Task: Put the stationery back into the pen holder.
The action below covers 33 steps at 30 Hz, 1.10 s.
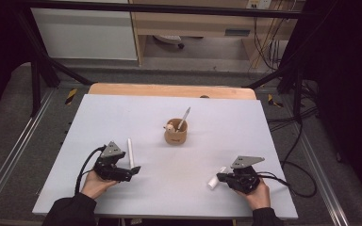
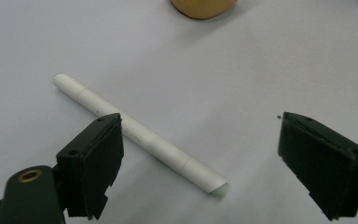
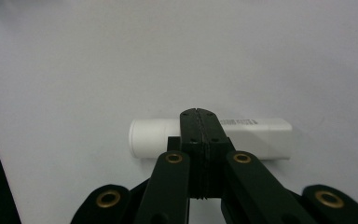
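Resting low on the white table in the high view, the left gripper sits just beside a white pen, the right gripper at a short white tube; a wooden cup stands between, farther back. In the left gripper view, the fingers stand wide, the pen lying slantwise between them, untouched. In the right gripper view, the fingers are pressed together, empty, over the tube.
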Available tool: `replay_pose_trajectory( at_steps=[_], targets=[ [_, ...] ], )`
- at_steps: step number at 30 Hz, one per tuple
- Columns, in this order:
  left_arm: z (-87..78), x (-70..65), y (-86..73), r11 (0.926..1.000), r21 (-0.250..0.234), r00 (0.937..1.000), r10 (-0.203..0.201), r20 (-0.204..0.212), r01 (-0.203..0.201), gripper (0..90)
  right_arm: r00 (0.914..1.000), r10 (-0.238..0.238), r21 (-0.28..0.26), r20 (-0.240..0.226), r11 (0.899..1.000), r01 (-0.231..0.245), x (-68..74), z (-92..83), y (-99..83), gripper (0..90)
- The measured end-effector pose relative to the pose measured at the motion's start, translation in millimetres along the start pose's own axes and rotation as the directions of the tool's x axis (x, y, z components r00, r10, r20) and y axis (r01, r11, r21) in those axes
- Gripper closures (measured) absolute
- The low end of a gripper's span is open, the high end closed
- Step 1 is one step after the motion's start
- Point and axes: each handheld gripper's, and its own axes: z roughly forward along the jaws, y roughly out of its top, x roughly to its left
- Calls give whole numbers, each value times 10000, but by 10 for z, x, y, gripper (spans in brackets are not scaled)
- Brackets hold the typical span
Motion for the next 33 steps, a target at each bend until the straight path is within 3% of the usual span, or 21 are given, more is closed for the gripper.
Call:
replay_pose_trajectory(
  at_steps=[18,24,28,33],
  targets=[
    [23,-31,8,9999,73,9999,102,24,-102,144,9998,-141,-60,110,9999,142,-10,201,144,900],
    [42,-64,17,9998,127,9999,156,60,-157,144,9998,-165,-125,135,9998,167,-19,192,145,876],
    [60,-96,28,9997,157,9998,175,53,-176,144,9995,-192,-180,237,9996,196,-19,174,133,727],
    [89,-148,50,9996,181,9997,221,72,-222,144,9988,256,-307,412,9992,-244,-63,164,82,481]
  ],
)
